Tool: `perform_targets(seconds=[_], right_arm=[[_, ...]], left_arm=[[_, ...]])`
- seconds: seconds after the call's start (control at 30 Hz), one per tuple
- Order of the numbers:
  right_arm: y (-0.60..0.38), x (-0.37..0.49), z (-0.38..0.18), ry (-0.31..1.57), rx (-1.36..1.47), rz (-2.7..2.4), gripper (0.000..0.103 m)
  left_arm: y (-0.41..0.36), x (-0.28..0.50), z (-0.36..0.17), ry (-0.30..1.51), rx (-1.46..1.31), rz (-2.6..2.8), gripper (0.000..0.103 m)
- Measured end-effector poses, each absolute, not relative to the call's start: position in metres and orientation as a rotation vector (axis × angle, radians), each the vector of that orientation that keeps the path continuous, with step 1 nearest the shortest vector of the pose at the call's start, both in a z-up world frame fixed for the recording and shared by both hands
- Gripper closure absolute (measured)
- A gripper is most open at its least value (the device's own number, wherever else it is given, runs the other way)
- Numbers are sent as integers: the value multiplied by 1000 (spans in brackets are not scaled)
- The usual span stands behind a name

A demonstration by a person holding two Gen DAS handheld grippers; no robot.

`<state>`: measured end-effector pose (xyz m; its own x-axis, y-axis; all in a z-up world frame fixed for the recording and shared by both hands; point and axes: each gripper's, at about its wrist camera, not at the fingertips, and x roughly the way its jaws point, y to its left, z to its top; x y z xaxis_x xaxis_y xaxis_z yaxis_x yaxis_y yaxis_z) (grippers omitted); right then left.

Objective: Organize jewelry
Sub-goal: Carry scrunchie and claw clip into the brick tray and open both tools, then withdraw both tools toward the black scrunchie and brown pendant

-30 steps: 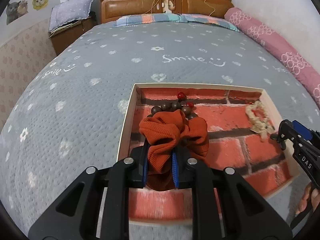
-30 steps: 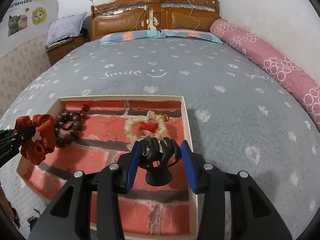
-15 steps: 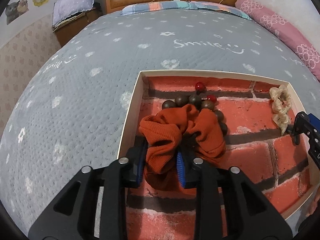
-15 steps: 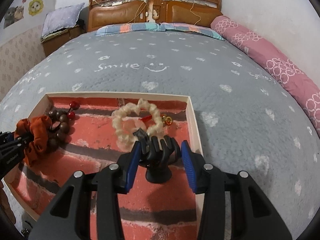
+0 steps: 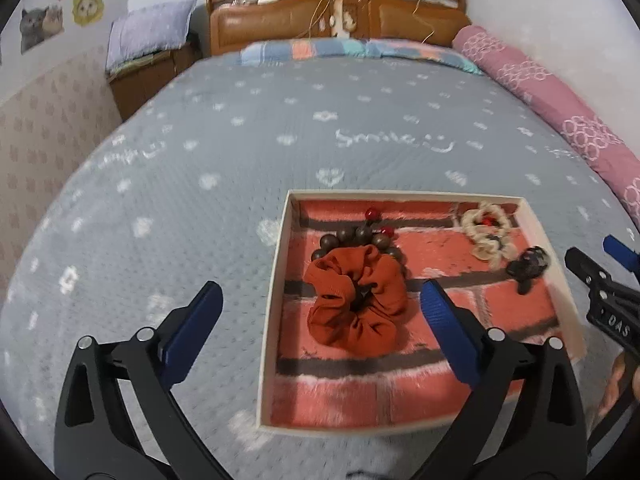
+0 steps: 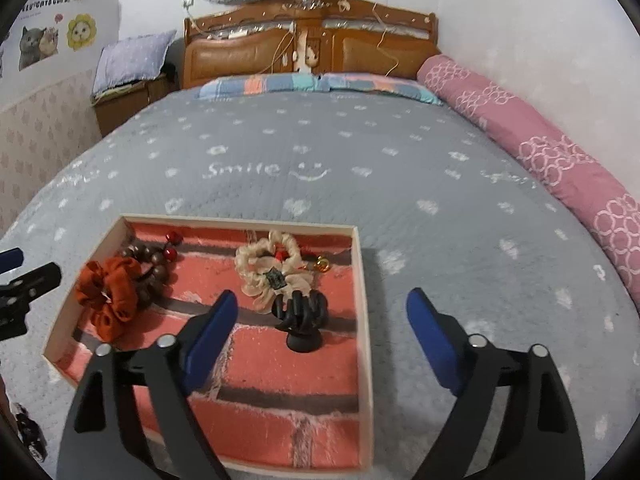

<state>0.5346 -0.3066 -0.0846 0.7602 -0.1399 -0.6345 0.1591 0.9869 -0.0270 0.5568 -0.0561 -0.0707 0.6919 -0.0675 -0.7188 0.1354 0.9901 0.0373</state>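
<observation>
A shallow box (image 5: 276, 288) (image 6: 366, 312) with a red brick-pattern floor lies on the grey bedspread. In it an orange scrunchie (image 5: 356, 300) (image 6: 110, 292) rests partly on a brown bead bracelet (image 5: 360, 238) (image 6: 154, 264) with red beads. A cream scrunchie (image 5: 486, 230) (image 6: 268, 270) and a black hair claw (image 5: 528, 266) (image 6: 302, 316) lie toward the box's right side. My left gripper (image 5: 320, 316) hangs above the orange scrunchie, jaws opening wide, pads clear of it. My right gripper (image 6: 320, 326) is above the black claw, jaws opening, touching nothing.
The grey bedspread (image 5: 240, 152) with white hearts spreads all around the box. A pink bolster (image 6: 552, 152) runs along the right edge. A wooden headboard (image 6: 312, 44) and striped pillows stand at the far end, a nightstand (image 6: 124, 100) at the far left.
Both grippers let go and spread wide: the orange scrunchie now lies in the box on the beads, the black claw rests beside the cream scrunchie. Both grippers have drawn back and up.
</observation>
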Motion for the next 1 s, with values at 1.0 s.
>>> perform_targets(seconds=[1.0], right_arm=[[-329, 376, -20, 637, 13, -126, 9]], left_arm=[[45, 398, -8, 731, 114, -41, 5]])
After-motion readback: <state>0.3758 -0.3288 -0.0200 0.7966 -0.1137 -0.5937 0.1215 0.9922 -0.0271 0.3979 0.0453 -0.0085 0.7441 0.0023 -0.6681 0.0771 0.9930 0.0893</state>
